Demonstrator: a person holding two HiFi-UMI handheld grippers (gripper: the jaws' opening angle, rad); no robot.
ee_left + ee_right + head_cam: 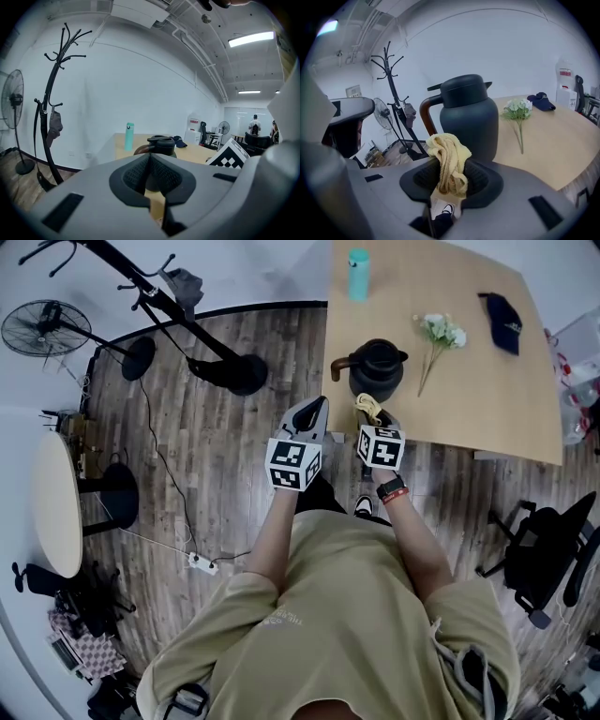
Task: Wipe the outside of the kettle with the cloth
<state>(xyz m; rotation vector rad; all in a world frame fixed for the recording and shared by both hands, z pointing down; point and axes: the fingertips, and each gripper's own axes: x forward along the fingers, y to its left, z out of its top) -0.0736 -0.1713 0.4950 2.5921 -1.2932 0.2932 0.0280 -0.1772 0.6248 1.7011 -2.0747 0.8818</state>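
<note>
A dark kettle (377, 369) with a brown handle stands near the front edge of the wooden table (487, 399). It appears ahead in the right gripper view as the kettle (469, 119) and small in the left gripper view as the kettle (158, 145). My right gripper (373, 413) is shut on a yellow cloth (449, 161), held just short of the kettle. The cloth (368, 406) shows bunched at its tips. My left gripper (313, 413) is shut and empty, left of the table edge over the floor.
On the table lie a teal bottle (358, 274), a sprig of white flowers (441, 334) and a dark cap (502, 322). A coat stand (187, 315) and a fan (42, 329) are at the left. An office chair (548, 559) stands at the right.
</note>
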